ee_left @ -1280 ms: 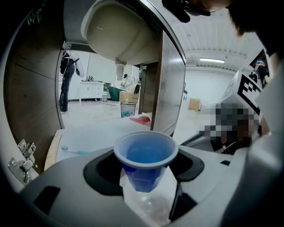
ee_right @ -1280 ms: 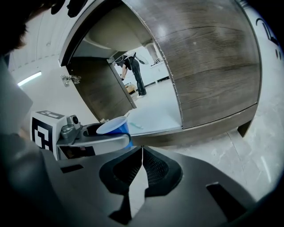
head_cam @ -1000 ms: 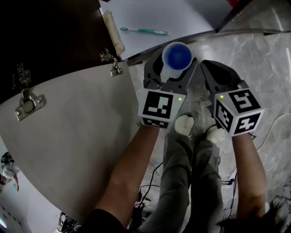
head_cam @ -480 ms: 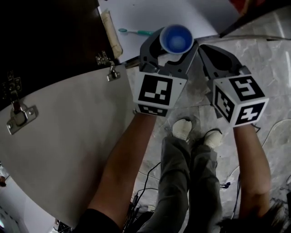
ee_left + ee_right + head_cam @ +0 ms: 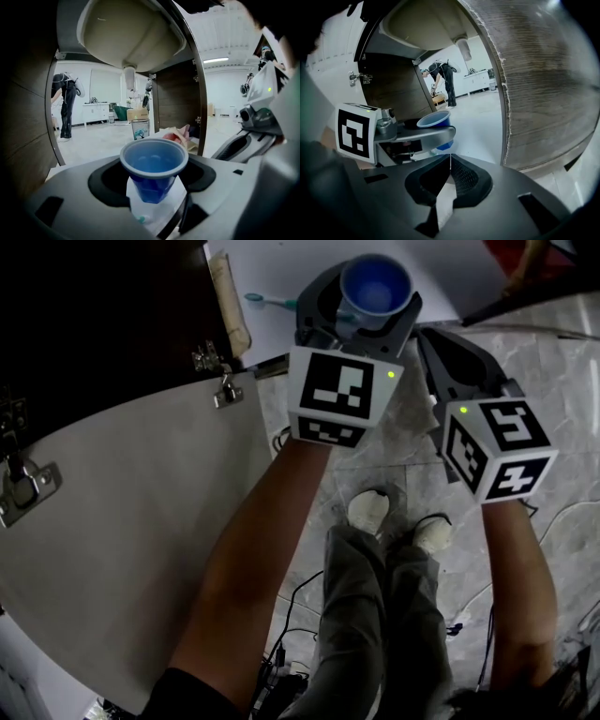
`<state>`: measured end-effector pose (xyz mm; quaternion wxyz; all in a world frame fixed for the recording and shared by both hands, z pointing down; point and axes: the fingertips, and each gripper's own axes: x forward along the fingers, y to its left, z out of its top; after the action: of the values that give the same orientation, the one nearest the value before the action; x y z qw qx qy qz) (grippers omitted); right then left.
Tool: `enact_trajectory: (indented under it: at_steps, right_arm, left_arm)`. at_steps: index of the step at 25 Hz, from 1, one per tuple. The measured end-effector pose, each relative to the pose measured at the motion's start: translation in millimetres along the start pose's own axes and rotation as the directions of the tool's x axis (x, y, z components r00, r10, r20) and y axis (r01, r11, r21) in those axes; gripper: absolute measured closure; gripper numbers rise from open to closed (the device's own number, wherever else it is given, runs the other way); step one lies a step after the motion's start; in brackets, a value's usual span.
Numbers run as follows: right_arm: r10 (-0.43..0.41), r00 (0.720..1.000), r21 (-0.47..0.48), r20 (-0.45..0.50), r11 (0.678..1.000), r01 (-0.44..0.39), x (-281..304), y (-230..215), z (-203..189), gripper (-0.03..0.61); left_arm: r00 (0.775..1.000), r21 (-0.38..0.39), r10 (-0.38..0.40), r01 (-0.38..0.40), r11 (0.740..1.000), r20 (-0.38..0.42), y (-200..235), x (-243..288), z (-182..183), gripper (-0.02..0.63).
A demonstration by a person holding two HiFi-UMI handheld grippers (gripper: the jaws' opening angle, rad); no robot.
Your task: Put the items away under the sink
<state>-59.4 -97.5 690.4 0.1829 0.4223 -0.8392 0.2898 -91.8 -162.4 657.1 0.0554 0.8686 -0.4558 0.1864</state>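
As left tongs (image 5: 366, 317) advance, cup (image 5: 376, 285) (gripped) overlaps toothbrush (image 5: 270, 302).

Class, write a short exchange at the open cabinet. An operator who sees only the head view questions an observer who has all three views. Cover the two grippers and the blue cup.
Operator: Is the right gripper carrying anything?
Observer: No. Its own view shows the right gripper with its jaws together and nothing between them.
Operator: What is above the cup?
Observer: In the left gripper view, the blue cup sits upright in the left gripper. The underside of the sink basin and its drain pipe are above and ahead of it.
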Motion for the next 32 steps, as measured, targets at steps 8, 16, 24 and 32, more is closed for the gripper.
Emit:
enact_trajectory:
  at_steps: [8,16,24,32]
  right_arm:
    - [0.008,1.000,-0.007,-0.020,1.000,-0.008,5,0,-8,0.543]
    - [0.018,1.000,0.009,-0.018,1.000,-0.018,13,5,-10,0.543]
    - [0.022,1.000,0.015,-0.016,1.000,-0.021,16,7,-11,0.543]
    - [0.027,1.000,0.022,-0.009,0.999,-0.027,7,12,-12,0.543]
  left_arm:
    - [0.998,-0.024,0.028,-0.030,0.999,-0.057,17,10,-23,0.305]
    - [0.997,-0.059,0.001,-0.006,0.998,-0.077,21,13,-35,0.300]
    - [0.995,-0.075,-0.049,0.042,0.996,-0.090,14,13,-36,0.244]
    - [0.997,-0.103,-0.021,0.013,0.995,-0.074,11,1,-36,0.221]
